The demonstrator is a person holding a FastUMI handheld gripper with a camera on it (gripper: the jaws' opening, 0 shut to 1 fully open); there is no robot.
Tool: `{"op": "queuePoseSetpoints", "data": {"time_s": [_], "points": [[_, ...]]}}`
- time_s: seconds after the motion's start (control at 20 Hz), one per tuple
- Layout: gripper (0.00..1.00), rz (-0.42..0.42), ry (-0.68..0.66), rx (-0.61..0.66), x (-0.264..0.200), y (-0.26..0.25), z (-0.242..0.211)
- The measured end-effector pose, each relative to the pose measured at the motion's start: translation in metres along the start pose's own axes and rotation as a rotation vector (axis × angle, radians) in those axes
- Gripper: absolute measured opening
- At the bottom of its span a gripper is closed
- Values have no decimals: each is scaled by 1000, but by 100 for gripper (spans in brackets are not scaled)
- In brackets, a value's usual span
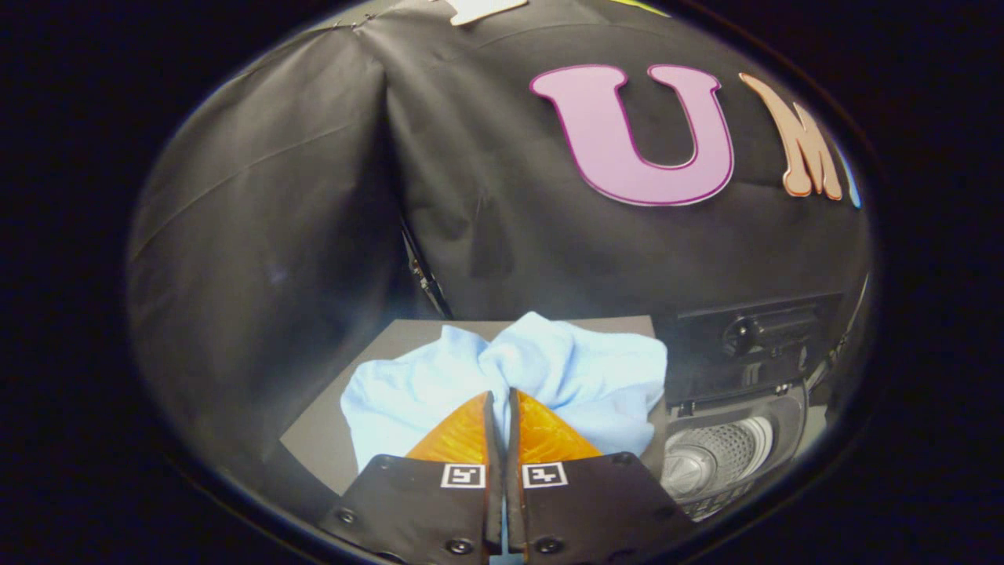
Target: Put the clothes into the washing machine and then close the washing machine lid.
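Fingers of the gripper [502,404] stand nearly closed, pinching a fold of the light blue cloth [549,369] bunched on the grey surface [314,439], while the open washing machine drum [718,455] lies off to their right.

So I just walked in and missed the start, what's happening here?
A person is working a handheld gripper whose fingers are pinched together on a fold of the light blue garment, which is bunched on a grey board. The washing machine sits just beside it with its lid up and the drum exposed. The garment is not yet inside.
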State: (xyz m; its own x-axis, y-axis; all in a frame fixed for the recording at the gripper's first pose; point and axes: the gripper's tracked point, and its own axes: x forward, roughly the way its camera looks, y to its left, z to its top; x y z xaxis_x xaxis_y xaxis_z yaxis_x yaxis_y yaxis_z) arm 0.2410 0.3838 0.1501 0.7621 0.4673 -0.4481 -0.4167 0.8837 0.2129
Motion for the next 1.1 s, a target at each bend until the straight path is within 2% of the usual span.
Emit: {"op": "queuePoseSetpoints", "data": {"time_s": [0.35,0.45,0.65,0.85,1.1], "points": [[3,-83,-181,-27,-58,-29,56],[3,-84,-217,-32,-74,-43,65],[3,-147,-265,-47,-101,-86,79],[3,-246,-321,-58,-117,-140,89],[3,-305,-340,-33,-121,-187,78]]}}
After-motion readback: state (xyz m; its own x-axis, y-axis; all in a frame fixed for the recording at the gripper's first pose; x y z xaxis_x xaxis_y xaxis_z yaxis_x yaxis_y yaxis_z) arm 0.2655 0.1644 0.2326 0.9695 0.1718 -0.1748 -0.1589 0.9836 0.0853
